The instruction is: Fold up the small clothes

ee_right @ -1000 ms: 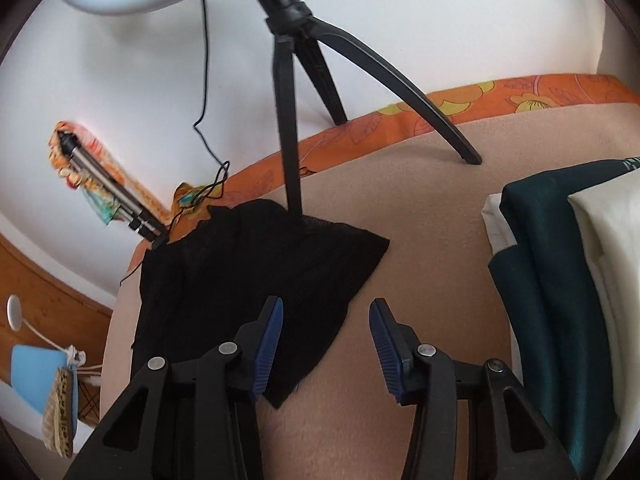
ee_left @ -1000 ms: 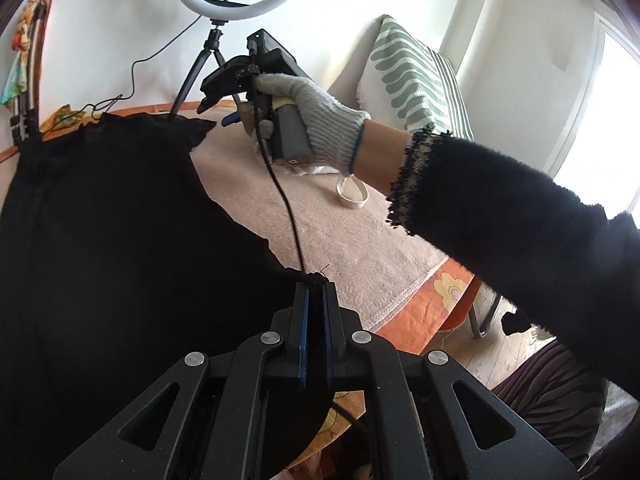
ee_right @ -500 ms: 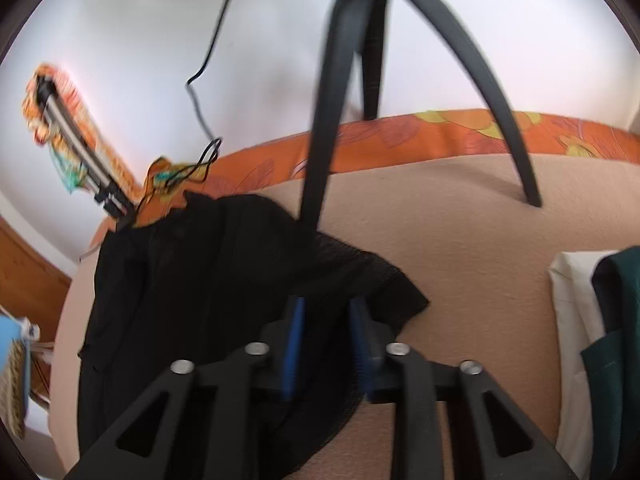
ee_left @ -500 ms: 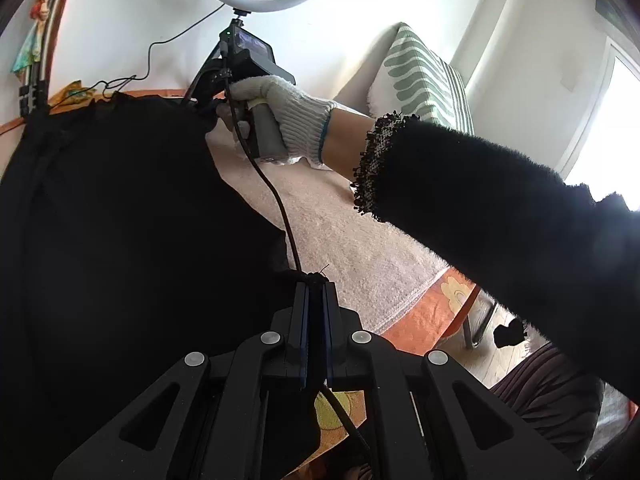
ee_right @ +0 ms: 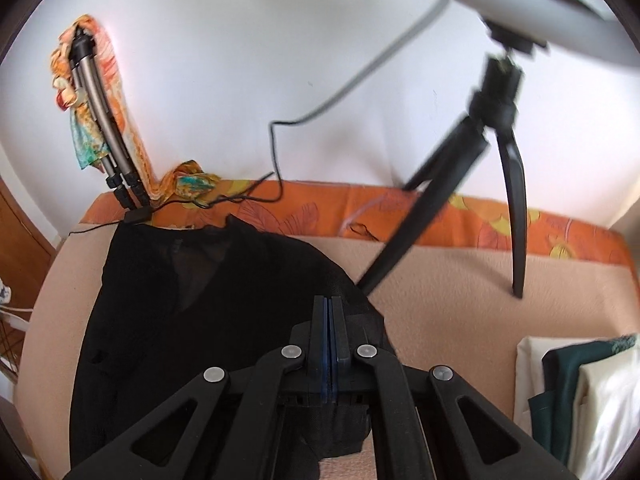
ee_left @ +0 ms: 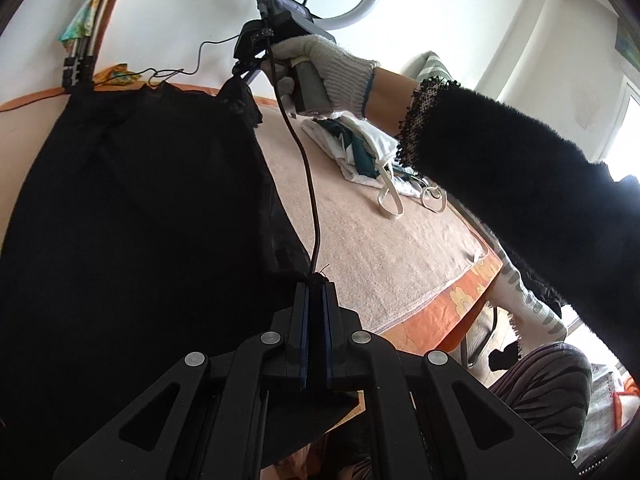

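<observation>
A black sheer garment (ee_left: 132,208) lies spread over the beige cloth-covered table (ee_left: 368,240). My left gripper (ee_left: 315,280) is shut on its near right corner. My right gripper (ee_right: 329,304) is shut on the garment's far right corner (ee_right: 240,300); in the left wrist view that gripper (ee_left: 240,76) holds the corner lifted off the table, in a gloved hand.
A pile of folded white and dark green clothes (ee_left: 360,152) lies to the right, also in the right wrist view (ee_right: 580,392). A ring light on a black tripod (ee_right: 500,128) stands at the table's far edge. A second tripod (ee_right: 100,120) leans on the wall.
My right gripper moved onto the garment's far corner, closed on it and lifted it. My left gripper stayed shut on the near corner.
</observation>
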### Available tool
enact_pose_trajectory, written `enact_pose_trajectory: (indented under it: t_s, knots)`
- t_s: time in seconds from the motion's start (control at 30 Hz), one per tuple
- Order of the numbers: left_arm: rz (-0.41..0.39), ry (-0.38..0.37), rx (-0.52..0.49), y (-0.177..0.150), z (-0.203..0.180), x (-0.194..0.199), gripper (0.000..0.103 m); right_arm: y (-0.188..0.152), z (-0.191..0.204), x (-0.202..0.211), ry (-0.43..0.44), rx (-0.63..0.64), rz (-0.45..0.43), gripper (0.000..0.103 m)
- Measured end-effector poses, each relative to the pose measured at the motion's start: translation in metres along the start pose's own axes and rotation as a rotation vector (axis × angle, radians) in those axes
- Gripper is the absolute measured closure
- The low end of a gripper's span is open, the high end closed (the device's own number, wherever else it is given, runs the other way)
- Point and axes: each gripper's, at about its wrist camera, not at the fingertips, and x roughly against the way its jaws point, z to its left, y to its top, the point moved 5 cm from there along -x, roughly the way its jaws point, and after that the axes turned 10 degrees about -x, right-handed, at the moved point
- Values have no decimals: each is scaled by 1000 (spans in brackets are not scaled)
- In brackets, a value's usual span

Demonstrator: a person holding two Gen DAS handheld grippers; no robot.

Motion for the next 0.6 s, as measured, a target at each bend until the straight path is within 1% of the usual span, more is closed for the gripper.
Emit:
enact_pose_trajectory:
  t_s: [0.2, 0.43, 0.6]
  knots:
    - [-12, 36, 51, -13, 17, 15, 99, 6, 58, 0, -67, 141, -1, 103]
    - [-24, 76, 91, -23, 34, 29, 99, -7, 128, -24, -99, 273, 22, 103]
    - [-25, 101, 119, -32, 40, 38, 99, -16, 165, -38, -113, 356, 32, 103]
